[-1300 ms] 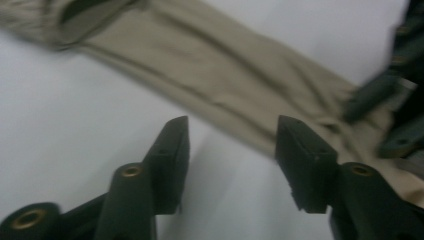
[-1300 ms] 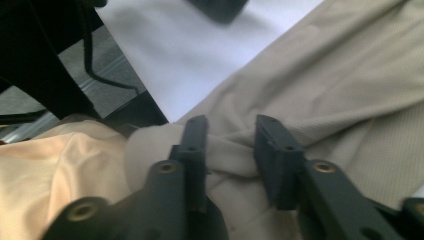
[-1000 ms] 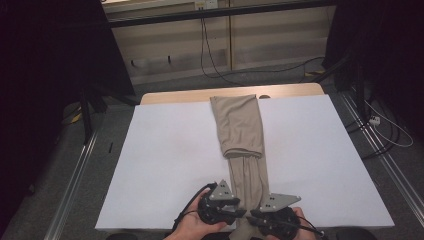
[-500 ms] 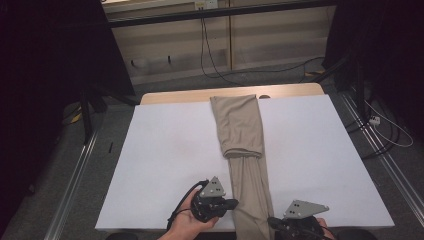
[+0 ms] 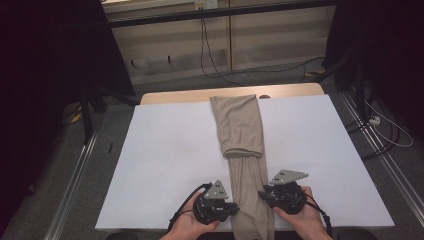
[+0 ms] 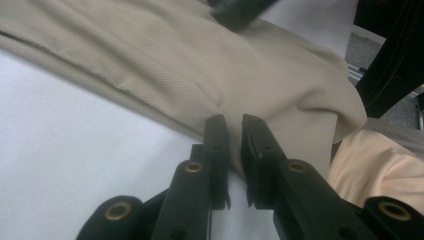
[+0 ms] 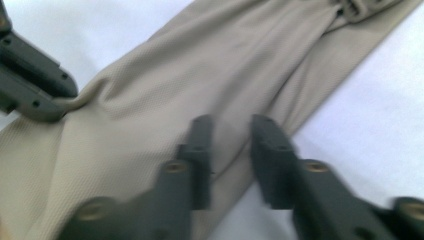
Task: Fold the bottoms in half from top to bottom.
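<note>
- The beige trousers (image 5: 243,145) lie lengthwise down the middle of my white table cover (image 5: 165,150), folded so that the far part is a doubled, wider panel and the near part a single narrower strip running to the edge in front of me.
- My left gripper (image 5: 235,209) sits at the left edge of that near strip, its tips against the cloth. In the left gripper view the two black jaws are drawn almost together, a narrow slit between them, right at the hem where the fabric (image 6: 210,75) meets the white cover. I cannot tell whether any cloth is caught in the slit.
- My right gripper (image 5: 262,194) sits at the strip's right edge, level with the left one, so the trouser leg runs between my two tools.
- In the right gripper view the jaws stand apart with a clear gap, hovering over the cloth's edge (image 7: 165,95); nothing is pinched between them.
- Both of my hands rest on the cover near the front edge of the table.
</note>
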The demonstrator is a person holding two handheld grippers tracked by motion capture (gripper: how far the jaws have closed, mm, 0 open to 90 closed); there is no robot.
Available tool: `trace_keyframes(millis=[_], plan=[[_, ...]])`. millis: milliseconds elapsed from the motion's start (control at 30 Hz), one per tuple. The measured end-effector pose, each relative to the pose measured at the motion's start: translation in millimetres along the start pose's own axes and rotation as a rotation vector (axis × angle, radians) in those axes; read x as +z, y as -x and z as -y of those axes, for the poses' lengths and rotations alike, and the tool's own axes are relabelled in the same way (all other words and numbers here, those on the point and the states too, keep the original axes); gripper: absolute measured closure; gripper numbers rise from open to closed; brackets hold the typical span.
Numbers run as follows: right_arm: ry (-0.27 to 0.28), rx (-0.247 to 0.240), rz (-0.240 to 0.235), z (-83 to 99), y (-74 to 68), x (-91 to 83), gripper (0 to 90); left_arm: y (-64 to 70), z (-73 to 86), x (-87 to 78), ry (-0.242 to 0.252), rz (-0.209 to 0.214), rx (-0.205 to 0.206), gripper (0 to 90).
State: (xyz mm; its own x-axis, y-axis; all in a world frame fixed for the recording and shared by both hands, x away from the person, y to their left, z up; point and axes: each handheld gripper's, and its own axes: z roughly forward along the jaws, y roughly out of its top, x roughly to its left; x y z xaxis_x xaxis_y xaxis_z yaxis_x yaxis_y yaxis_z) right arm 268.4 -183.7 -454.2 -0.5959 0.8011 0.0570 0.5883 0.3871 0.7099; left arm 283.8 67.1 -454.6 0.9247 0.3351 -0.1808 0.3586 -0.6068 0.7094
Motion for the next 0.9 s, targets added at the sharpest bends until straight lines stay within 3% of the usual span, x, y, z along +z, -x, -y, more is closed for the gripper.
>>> trace_keyframes(millis=[33,133,200,267,367,400,500,567,633,700,767,833,900], plan=[[0.002,-0.002,0.004,0.5,0.3,-1.5,90.0,-0.1,0.2,-0.9,-0.003,-0.010,0.003,80.9],[0.003,-0.002,0.016,5.2,-0.6,-8.8,90.0,-1.0,1.0,-1.5,0.006,-0.007,0.012,77.4],[0.003,0.004,0.019,8.1,0.3,-13.6,90.0,-2.0,0.2,-2.0,0.010,-0.044,0.009,63.8],[0.020,0.011,0.021,9.7,2.4,-17.7,90.0,-5.8,-1.2,-3.9,0.027,-0.053,0.003,58.3],[0.024,0.066,-0.007,10.1,9.2,-20.4,90.0,-13.0,-3.4,-8.6,0.050,-0.104,0.002,44.5],[0.024,0.068,-0.012,10.4,11.5,-20.5,88.8,-15.9,-3.9,-10.3,0.053,-0.107,-0.001,42.2],[0.036,0.084,-0.040,8.6,17.7,-19.9,74.1,-30.6,-5.5,-13.6,0.086,-0.159,-0.016,32.0],[0.051,0.063,-0.069,3.4,20.6,-17.9,65.2,-39.6,-7.4,-13.5,0.094,-0.178,-0.030,27.3],[0.055,0.035,-0.075,-5.0,25.2,-13.8,58.8,-47.0,-10.7,-12.4,0.119,-0.208,-0.053,21.3],[0.074,0.028,-0.061,-15.3,33.2,-8.7,50.7,-55.3,-16.4,-11.2,0.121,-0.215,-0.046,19.2],[0.090,0.019,-0.081,-26.1,43.8,-2.5,51.5,-65.5,-22.3,-9.6,0.113,-0.220,-0.050,19.1],[0.101,0.013,-0.048,-37.0,53.5,3.8,52.3,-74.7,-28.9,-7.6,0.121,-0.259,-0.048,19.5],[0.114,-0.006,-0.038,-48.2,62.4,11.0,54.4,-86.8,-36.9,-5.9,0.138,-0.260,-0.037,18.7]])
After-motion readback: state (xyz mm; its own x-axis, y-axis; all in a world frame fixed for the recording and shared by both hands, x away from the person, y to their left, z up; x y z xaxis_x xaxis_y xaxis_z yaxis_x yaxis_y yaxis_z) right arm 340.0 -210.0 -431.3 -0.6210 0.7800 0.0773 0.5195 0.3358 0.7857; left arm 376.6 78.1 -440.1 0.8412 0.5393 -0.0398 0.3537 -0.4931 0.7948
